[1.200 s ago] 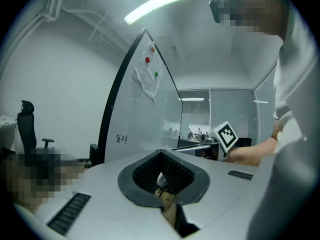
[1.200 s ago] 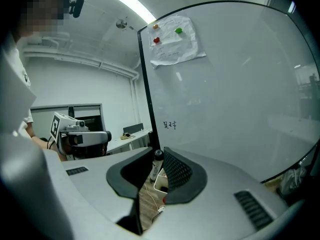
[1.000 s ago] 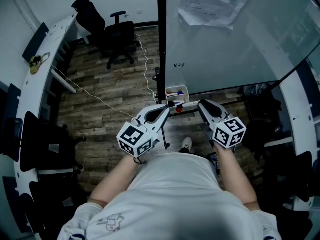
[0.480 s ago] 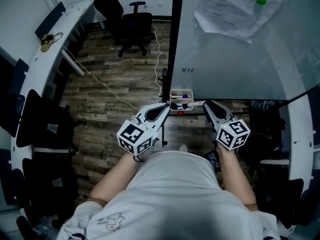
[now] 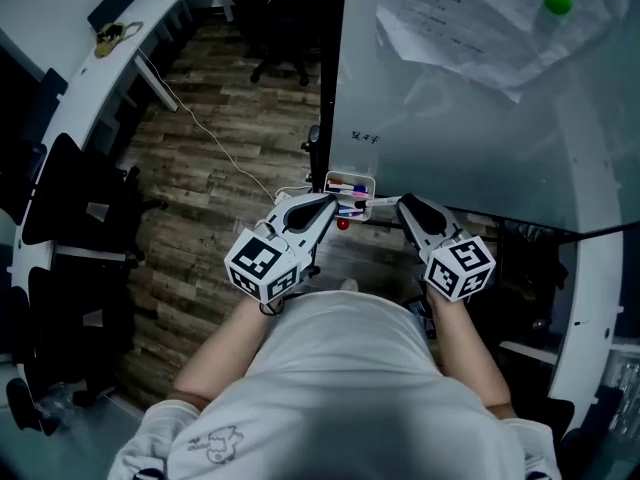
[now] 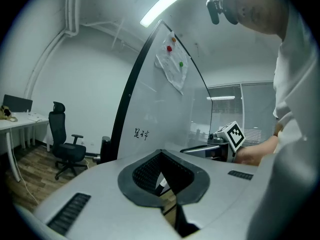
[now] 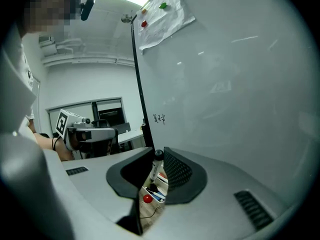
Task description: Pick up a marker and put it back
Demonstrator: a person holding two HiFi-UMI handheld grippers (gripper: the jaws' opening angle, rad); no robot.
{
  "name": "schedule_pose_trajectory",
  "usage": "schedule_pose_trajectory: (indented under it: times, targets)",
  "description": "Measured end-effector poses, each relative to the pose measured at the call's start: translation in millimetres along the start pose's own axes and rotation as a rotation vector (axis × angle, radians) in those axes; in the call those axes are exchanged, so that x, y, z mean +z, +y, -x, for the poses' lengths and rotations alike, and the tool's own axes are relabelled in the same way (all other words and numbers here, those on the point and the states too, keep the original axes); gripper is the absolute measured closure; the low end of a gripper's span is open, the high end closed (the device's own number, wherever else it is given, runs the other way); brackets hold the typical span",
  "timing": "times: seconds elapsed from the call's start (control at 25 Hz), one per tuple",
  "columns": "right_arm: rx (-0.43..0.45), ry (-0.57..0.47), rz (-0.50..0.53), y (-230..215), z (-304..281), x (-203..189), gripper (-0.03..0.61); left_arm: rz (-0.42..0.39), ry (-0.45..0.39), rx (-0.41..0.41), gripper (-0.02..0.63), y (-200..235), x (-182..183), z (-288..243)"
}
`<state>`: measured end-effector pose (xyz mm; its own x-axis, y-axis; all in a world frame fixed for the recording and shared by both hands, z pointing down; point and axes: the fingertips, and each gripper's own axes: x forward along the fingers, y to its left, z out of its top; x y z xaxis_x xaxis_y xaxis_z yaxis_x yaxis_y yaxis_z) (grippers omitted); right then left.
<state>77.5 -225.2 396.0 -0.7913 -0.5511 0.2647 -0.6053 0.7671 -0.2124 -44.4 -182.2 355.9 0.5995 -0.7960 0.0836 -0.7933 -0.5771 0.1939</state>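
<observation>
Tongs of right gripper (image 7: 158, 153) on marker (image 7: 155, 169)

A wood-plank floor (image 5: 220, 183) carries a black office chair (image 5: 290, 13) at 12 o'clock and a pale cable (image 5: 215, 143) trailing in from 11 o'clock. Just above centre, a small white tray (image 5: 329, 180) on the whiteboard's (image 5: 450, 118) lower edge holds several markers (image 5: 347, 185).
</observation>
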Motion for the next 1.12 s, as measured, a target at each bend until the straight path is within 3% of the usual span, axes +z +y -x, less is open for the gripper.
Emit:
schedule_pose_trajectory:
  times: [0.52,1.12]
  targets:
    - [0.141,0.094,-0.011,-21,-25,-28,0.505,0.064,0.036,0.152,0.609,21,-33,2]
    - [0.148,0.154,-0.05,-29,-48,-54,0.505,0.094,0.104,0.119,0.609,29,-67,-11]
